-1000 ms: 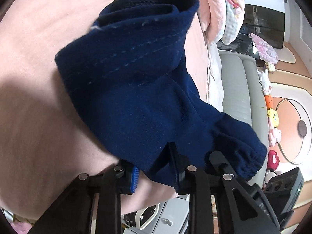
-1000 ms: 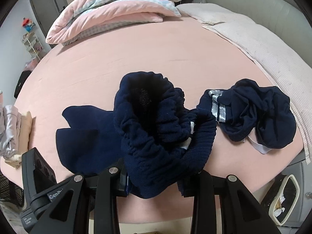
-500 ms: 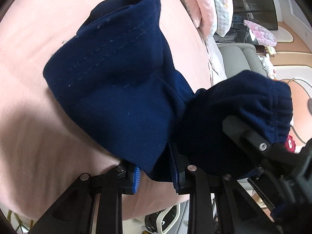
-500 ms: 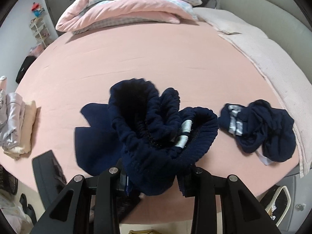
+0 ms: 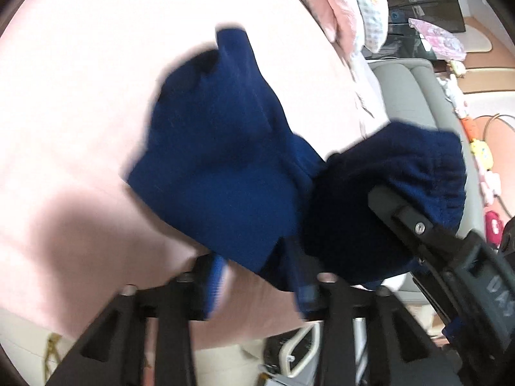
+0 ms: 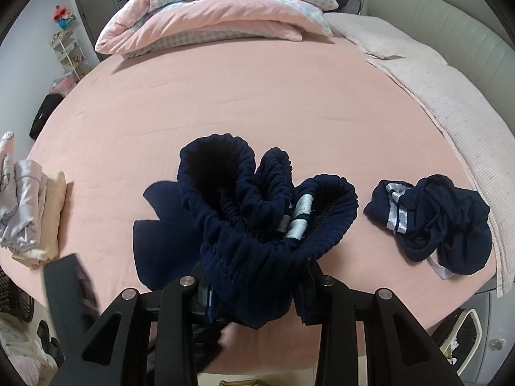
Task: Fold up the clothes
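Gripping: navy shorts [image 6: 254,225] — bunched above pink bed [image 6: 225,103]
Left gripper [image 5: 257,276]: clamped on hem
Right gripper [image 6: 254,292]: clamped on waistband

The bed [image 6: 257,96] lies bare across its middle. A folded quilt [image 6: 209,16] blocks the far edge, a crumpled navy garment [image 6: 444,225] the right edge, folded clothes [image 6: 32,212] the left edge.

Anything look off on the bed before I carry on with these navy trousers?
The navy trousers are bunched at the waistband in the right gripper rather than spread flat. A second dark garment lies crumpled near the bed's right edge, unfolded, while a folded pile sits at the left edge. Nothing is damaged.
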`<state>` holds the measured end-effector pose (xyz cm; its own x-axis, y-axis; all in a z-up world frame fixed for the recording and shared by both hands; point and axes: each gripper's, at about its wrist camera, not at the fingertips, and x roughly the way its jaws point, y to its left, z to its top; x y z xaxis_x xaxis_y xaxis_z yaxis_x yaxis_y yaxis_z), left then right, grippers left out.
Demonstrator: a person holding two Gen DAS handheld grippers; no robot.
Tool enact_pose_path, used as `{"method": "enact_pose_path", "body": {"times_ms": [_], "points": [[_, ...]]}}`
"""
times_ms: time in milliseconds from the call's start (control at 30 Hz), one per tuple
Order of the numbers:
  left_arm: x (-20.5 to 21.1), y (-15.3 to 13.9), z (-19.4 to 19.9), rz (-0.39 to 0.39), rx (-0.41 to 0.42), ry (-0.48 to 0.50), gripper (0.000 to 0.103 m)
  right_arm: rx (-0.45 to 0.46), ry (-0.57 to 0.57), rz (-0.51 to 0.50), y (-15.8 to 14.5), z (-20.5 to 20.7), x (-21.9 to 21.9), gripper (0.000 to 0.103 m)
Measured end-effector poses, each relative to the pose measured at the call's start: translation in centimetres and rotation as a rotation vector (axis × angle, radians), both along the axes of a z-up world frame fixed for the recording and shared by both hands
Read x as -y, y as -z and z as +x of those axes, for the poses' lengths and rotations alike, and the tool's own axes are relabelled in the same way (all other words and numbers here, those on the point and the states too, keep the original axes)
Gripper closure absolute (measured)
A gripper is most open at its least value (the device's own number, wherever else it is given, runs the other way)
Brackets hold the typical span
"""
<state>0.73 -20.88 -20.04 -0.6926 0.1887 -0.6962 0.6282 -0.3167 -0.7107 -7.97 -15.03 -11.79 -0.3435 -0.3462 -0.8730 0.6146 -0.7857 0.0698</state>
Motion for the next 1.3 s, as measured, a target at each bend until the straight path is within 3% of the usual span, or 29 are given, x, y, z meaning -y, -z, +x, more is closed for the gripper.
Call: {"method": "enact_pose_path", "body": {"times_ms": [33, 133, 267, 433, 467, 567, 633, 733, 833, 1033, 1133, 1233, 1300], "points": [[0.6, -0.3, 0.4, -0.003, -0.006, -0.015, 0.048, 0.0, 0.002, 0.0, -0.1, 0.0, 0.0, 0.067], [2.2, -0.5, 1.4, 0.005, -0.014, -0.057, 0.048, 0.004, 0.004, 0.015, 0.2, 0.0, 0.1, 0.067], [3.5, -0.5, 1.8, -0.044, 0.019, -0.065, 0.048, 0.0, 0.002, 0.055, 1.0, -0.6, 0.6, 0.067], [3.7, -0.4, 2.0, -0.136, 0.05, -0.048, 0.048, -0.022, -0.007, 0.113, 2.2, -0.7, 1.9, 0.067], [4.4, -0.8, -0.2, -0.144, 0.052, -0.046, 0.048, -0.022, -0.011, 0.117, 2.3, -0.7, 2.2, 0.067], [5.0, -0.8, -1.5, -0.168, 0.062, -0.045, 0.048, -0.021, -0.018, 0.125, 2.5, -0.7, 3.0, 0.065], [3.8, -1.2, 0.2, -0.198, 0.07, -0.041, 0.048, -0.025, -0.028, 0.13, 2.5, -0.5, 3.6, 0.063], [3.4, -1.8, 0.1, -0.297, 0.1, -0.04, 0.048, -0.006, -0.05, 0.124, 2.9, -0.4, 4.3, 0.057], [3.3, -1.6, 0.8, -0.357, 0.118, -0.035, 0.049, 0.075, -0.061, 0.064, 3.3, -0.5, 4.4, 0.054], [3.4, -0.6, 0.0, -0.4, 0.137, -0.011, 0.056, 0.189, -0.066, -0.042, 3.4, -1.6, 3.4, 0.047], [3.2, -0.6, -0.6, -0.427, 0.164, 0.006, 0.056, 0.288, -0.059, -0.151, 3.1, -1.9, 2.3, 0.044], [3.3, -0.7, -0.6, -0.422, 0.167, 0.006, 0.056, 0.452, -0.077, -0.323, 2.7, -2.6, 1.2, 0.042], [3.3, -0.7, -0.5, -0.416, 0.167, 0.008, 0.056, 0.474, -0.081, -0.35, 2.3, -2.4, 0.8, 0.042]]}}
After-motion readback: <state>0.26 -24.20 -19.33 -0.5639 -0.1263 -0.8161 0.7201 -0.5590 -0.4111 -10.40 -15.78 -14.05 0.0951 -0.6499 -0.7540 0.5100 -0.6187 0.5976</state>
